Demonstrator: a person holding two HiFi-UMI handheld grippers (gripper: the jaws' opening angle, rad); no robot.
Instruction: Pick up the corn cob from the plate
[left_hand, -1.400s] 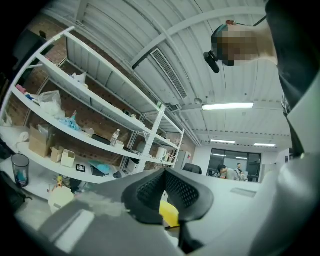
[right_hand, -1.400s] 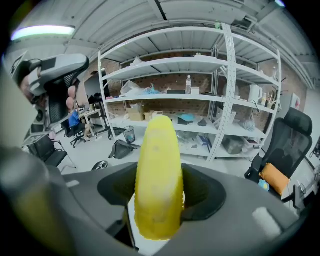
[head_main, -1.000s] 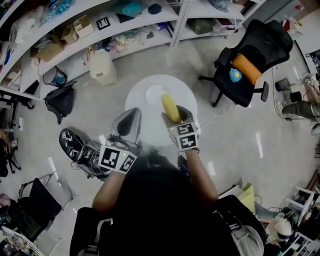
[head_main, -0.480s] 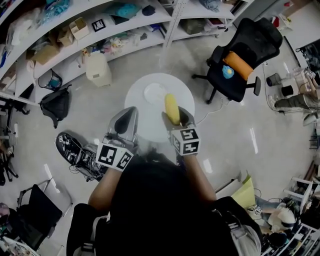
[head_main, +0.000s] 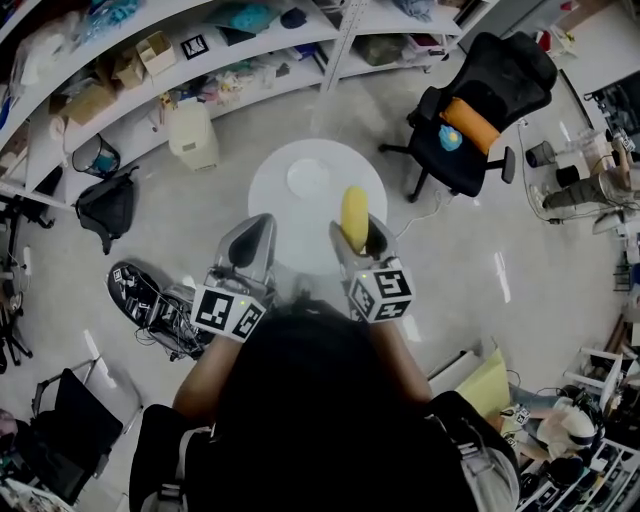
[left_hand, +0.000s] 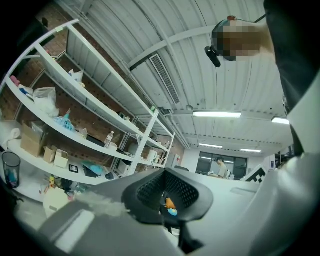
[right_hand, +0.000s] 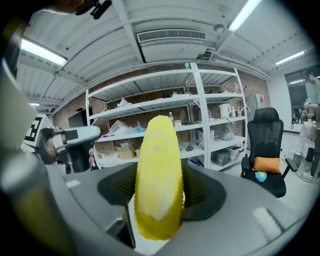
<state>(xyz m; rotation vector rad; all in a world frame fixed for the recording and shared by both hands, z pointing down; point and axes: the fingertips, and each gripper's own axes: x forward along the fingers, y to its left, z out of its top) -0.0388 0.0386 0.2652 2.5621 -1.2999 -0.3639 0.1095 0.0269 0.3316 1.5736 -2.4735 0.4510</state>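
A: Corn (head_main: 354, 214) where?
B: Clenched in right claw (head_main: 356, 232), yellow tip poking forward past the pads, over round white bench (head_main: 300, 235) near its right edge, apart from plate (head_main: 308, 180).
A: Left claw (head_main: 250, 243)?
B: Released, jaws apart, nothing between, hovering at bench's near edge, left of right claw.

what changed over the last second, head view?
The right claw, shut on the corn cob, carried it up and rightward, clear of the plate, which now lies bare. The left claw stayed empty at the near edge of the table.
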